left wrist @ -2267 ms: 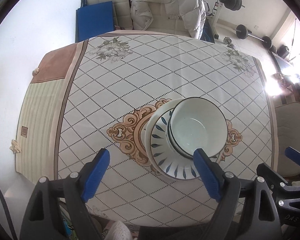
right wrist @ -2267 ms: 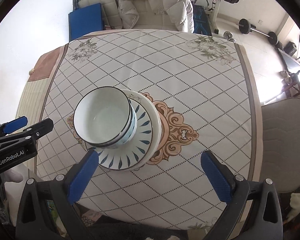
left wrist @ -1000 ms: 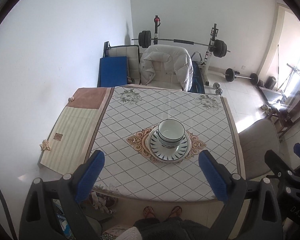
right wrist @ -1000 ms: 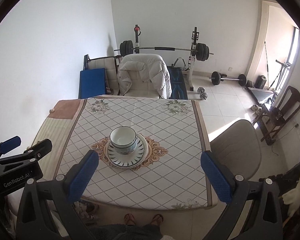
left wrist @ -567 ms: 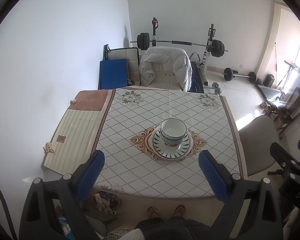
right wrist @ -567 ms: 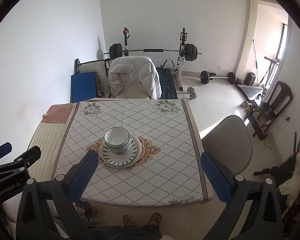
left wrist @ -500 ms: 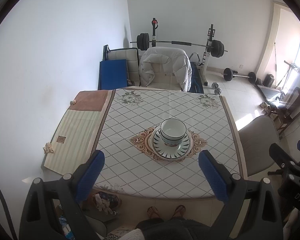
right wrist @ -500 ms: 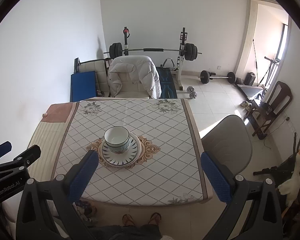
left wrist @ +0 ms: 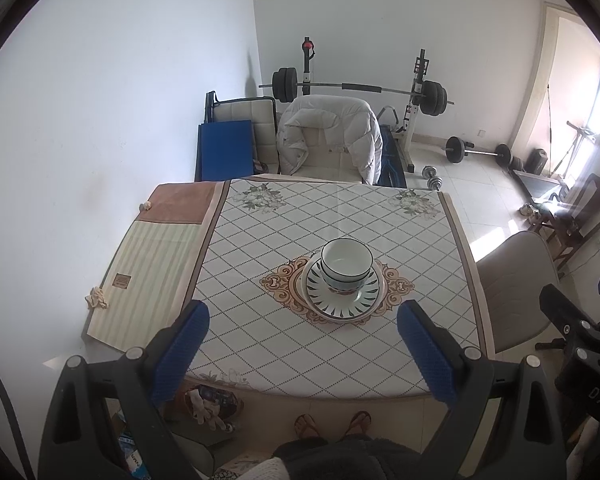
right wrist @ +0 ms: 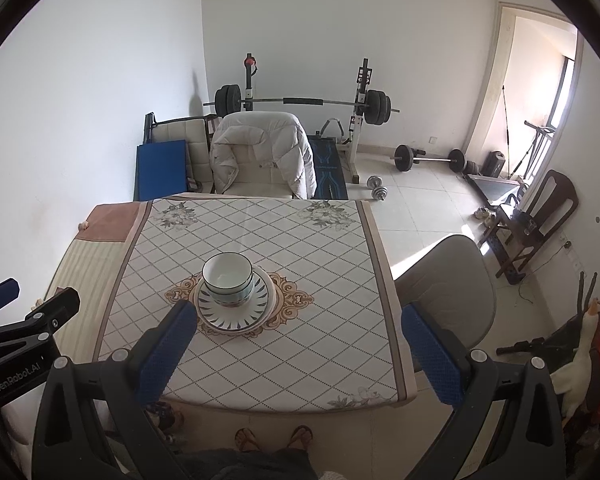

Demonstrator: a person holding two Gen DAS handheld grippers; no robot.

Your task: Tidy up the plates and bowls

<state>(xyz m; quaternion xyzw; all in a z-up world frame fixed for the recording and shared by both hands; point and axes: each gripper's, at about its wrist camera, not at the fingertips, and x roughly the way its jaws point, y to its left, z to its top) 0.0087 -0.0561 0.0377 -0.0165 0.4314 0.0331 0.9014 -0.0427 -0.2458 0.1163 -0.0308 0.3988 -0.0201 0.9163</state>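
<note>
Person: sandalled feet (left wrist: 332, 424) at 6 o'clock, at the near edge of the table.
Left gripper (left wrist: 302, 344): blue-padded fingers spread wide, holding nothing, above the near table edge.
Right gripper (right wrist: 300, 346): fingers likewise spread wide and empty; its left pad overlaps the plates' near-left rim in the right wrist view.
Table (left wrist: 260, 352): covered by a diamond-check cloth with an ornate medallion at the centre.
Plates (left wrist: 342, 298): stacked on the medallion, the top one with blue leaf strokes round its rim.
Bowls (left wrist: 347, 264): nested, upright, white inside with a dark rim, sitting on the plates towards 12 o'clock.
Grey chair (left wrist: 512, 284): at 3 o'clock beside the table.
Chair with white jacket (left wrist: 332, 136): at 12 o'clock beyond the table.
Barbell rack (left wrist: 360, 88): against the far wall.
</note>
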